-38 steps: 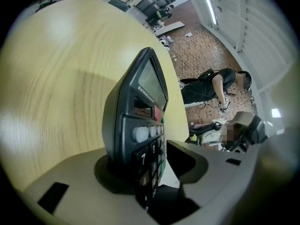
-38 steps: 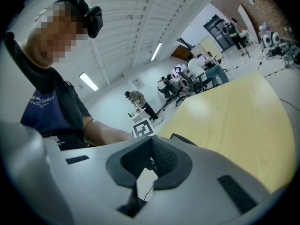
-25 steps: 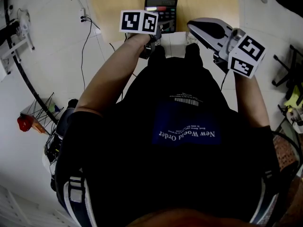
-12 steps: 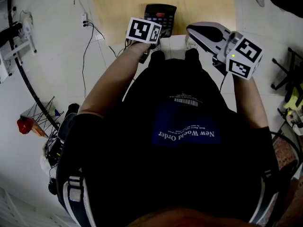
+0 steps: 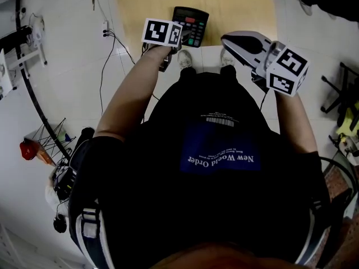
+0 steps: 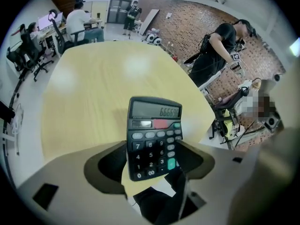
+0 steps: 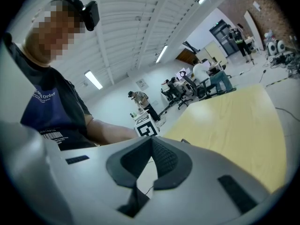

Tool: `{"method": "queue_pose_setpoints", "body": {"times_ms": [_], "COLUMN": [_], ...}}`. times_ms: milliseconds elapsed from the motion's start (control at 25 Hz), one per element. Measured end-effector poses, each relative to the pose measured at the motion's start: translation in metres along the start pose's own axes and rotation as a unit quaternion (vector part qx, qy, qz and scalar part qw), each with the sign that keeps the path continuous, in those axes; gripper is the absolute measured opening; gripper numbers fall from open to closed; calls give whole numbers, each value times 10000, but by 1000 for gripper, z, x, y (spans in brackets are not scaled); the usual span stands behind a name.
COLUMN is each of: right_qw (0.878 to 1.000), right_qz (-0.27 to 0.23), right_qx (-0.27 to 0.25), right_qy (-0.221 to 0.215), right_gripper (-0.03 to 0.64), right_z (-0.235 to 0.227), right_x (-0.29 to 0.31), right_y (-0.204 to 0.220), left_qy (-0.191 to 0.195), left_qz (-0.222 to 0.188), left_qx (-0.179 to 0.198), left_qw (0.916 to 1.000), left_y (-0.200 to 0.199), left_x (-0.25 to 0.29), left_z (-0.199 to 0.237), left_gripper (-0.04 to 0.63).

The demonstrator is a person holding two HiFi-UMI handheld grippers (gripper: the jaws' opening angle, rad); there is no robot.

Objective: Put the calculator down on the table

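The black calculator [image 5: 191, 25] lies flat on the light wooden table [image 5: 235, 4], close to its near edge. In the left gripper view the calculator [image 6: 153, 137] shows digits on its display, and its lower half appears between the two wide-spread jaws. My left gripper [image 5: 180, 38] [image 6: 151, 165] hangs just above it, pointing steeply down and open; the pads do not press on it. My right gripper [image 5: 227, 38] [image 7: 151, 142] stays off the table's near right edge, held nearly level, with its pads together and nothing in them.
Cables [image 5: 106, 43] run over the white floor left of the table. A wire rack [image 5: 45, 133] stands further left, and chair legs [image 5: 336, 88] show at the right. My shoes [image 5: 185, 58] are at the table's edge. People sit at desks [image 6: 79, 22] beyond the table.
The left gripper has drawn back toward me and to the left, off the calculator. The calculator now lies uncovered on the table. The right gripper has stayed put.
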State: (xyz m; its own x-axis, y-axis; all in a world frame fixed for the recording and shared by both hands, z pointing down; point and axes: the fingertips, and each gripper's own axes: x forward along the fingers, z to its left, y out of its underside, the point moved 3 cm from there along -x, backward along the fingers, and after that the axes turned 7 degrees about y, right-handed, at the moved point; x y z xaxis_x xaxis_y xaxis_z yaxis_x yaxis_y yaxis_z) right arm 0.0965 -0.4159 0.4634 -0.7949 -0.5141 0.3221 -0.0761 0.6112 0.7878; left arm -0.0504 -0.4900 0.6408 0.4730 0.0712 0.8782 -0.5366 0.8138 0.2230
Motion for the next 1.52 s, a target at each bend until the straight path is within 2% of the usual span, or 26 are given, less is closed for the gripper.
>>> {"method": "queue_pose_setpoints", "body": {"times_ms": [80,160,200,240,280,320,440,600,640,720,800,840,960,1000,1040,1080,1200,1280,1400,1520], "right_qw": [10000,10000,9999,9999,9998,9997,9986,9953,9940,9907,9874,9860,9833,9826,9821,9819,9820,9816,9814,9817], "right_qz": [-17,-36,-56,-92,-147,-218,-447,-691,-775,-946,-1065,-1122,-1401,-1507,-1590,-1639,-1652,-1599,-1445,-1306], "right_qx": [-22,-59,-82,-106,-126,-145,-289,-656,-749,-954,-1132,-1186,-1137,-1069,-998,-935,-835,-904,-1100,-1239], "right_qy": [24,26,22,18,12,8,51,159,168,203,297,332,233,180,156,171,373,527,629,617], "right_gripper": [-12,-12,-13,-13,-12,-13,-13,-13,-12,-14,-14,-14,-14,-14,-14,-14,-14,-15,-15,-15], "right_z": [-3,-2,0,2,3,4,10,28,31,32,33,34,32,31,30,29,22,18,26,35], "right_x": [-6,-6,-7,-8,-10,-12,-18,-28,-31,-39,-46,-49,-51,-50,-50,-50,-50,-50,-50,-47], "right_y": [-2,-3,-3,-5,-8,-12,-29,-56,-66,-88,-102,-106,-116,-119,-121,-122,-122,-121,-118,-114], "left_qy": [43,303,553,894,1313,1764,2876,3797,3899,3869,3833,3899,4180,4180,4114,4005,3670,3551,3491,3542], "left_qz": [-218,-699,-1051,-1458,-1892,-2316,-3345,-4220,-4422,-4804,-5064,-5164,-5499,-5581,-5616,-5601,-5455,-5405,-5355,-5347], "left_qx": [-49,-101,-117,-117,-96,-60,-14,169,313,640,806,842,966,1051,1164,1283,1506,1547,1586,1572], "left_qw": [9997,9970,9929,9852,9731,9567,8974,8231,8071,7845,7682,7577,7166,7090,7084,7137,7383,7468,7525,7510], "left_y": [-9,-22,-29,-37,-44,-49,-54,-33,-29,-27,-23,-19,-14,-14,-14,-13,-16,-17,-11,-6], "left_x": [-10,-27,-39,-52,-67,-83,-137,-210,-227,-254,-271,-277,-290,-292,-294,-294,-292,-291,-293,-295], "left_z": [0,-5,-12,-20,-31,-42,-62,-76,-79,-82,-83,-84,-85,-86,-87,-90,-98,-99,-104,-106], "left_gripper": [310,310,310,310,310,310,310,305,256,151,27,8,8,6,6,6,6,6,7,7]}}
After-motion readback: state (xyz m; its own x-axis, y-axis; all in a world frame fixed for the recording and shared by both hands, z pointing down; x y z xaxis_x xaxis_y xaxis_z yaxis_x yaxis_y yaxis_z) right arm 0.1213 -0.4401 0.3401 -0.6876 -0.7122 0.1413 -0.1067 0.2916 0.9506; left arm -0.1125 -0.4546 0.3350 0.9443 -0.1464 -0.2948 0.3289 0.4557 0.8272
